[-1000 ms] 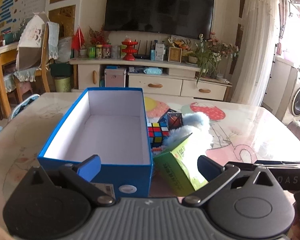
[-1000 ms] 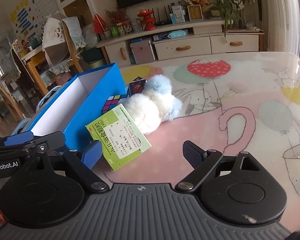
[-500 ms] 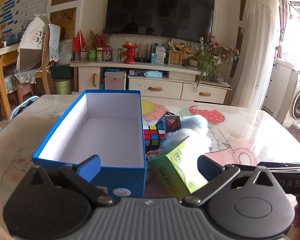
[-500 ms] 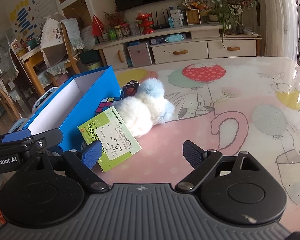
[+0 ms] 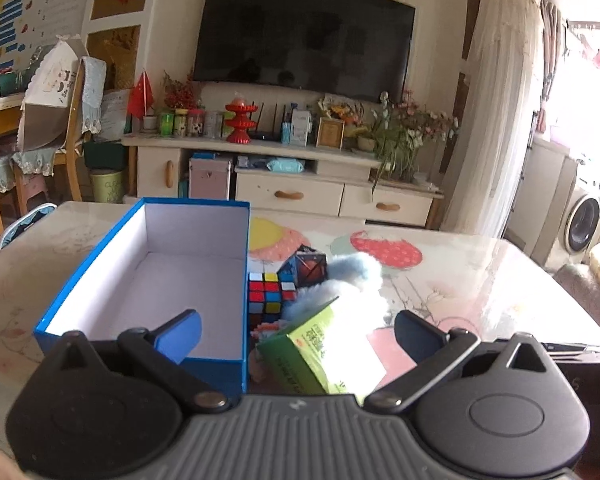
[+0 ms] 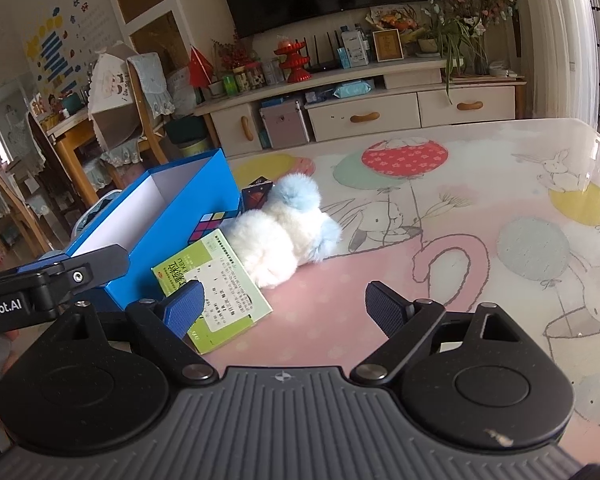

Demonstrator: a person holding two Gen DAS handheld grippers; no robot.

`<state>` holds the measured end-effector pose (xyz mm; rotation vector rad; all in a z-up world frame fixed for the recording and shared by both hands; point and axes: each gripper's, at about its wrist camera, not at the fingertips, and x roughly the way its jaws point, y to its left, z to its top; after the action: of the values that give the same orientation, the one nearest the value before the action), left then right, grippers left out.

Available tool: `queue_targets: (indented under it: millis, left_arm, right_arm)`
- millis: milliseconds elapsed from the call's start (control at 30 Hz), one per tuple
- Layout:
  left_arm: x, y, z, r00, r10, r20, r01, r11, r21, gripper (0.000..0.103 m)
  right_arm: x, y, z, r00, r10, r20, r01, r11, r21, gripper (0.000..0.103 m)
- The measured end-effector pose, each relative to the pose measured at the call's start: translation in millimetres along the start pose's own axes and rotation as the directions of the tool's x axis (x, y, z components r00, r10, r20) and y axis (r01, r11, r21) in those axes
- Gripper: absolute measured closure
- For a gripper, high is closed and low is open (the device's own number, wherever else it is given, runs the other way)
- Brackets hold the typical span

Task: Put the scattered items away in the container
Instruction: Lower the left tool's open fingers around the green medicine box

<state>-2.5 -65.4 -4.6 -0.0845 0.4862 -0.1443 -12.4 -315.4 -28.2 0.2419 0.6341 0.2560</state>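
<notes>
Both the left gripper [image 5: 298, 334] and the right gripper [image 6: 282, 306] hang spread apart; the green box [image 6: 216, 290] lies at lower centre-left, beside the blue box [image 5: 148, 276].

Daylight entered from the right through the white sheer curtain [image 5: 496, 128], overexposing that side. Glare washed the glossy cartoon-printed table [image 6: 480, 184] and the green cardboard box [image 5: 332, 344]. Fisheye distortion curved the edges; corners vignetted dark.

The left tongs [image 5: 296, 334] are hovering spread wide, gripping nothing, above the near end of the blue box [image 5: 76, 288]. A green carton [image 5: 312, 344], cube puzzle [image 5: 270, 294] and fluffy toy [image 5: 356, 276] are lying just beside it on the bench [image 5: 480, 276].
</notes>
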Motion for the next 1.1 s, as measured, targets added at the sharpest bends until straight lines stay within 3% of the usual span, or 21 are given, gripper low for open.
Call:
queue_targets:
  millis: [133, 500, 1100]
  left_arm:
    - [0.1, -6.9, -3.6, 1.000, 0.000, 0.021, -0.001, 0.999, 0.037, 0.000]
    - [-8.9, -11.2, -9.2, 0.989, -0.126, 0.075, 0.121, 0.991, 0.062, 0.000]
    - [-4.7, -18.7, -8.1, 0.991, -0.112, 0.067, 0.111, 0.994, 0.019, 0.000]
  right_arm:
    - [2.2, -7.9, 0.6, 1.000, -0.003, 0.004, 0.003, 1.000, 0.000, 0.000]
    - [5.1, -27.2, -9.1, 0.999, 0.033, 0.033, -0.033, 0.999, 0.002, 0.000]
    - [6.1, -31.8, -11.4, 0.998, 0.058, 0.033, -0.058, 0.998, 0.010, 0.000]
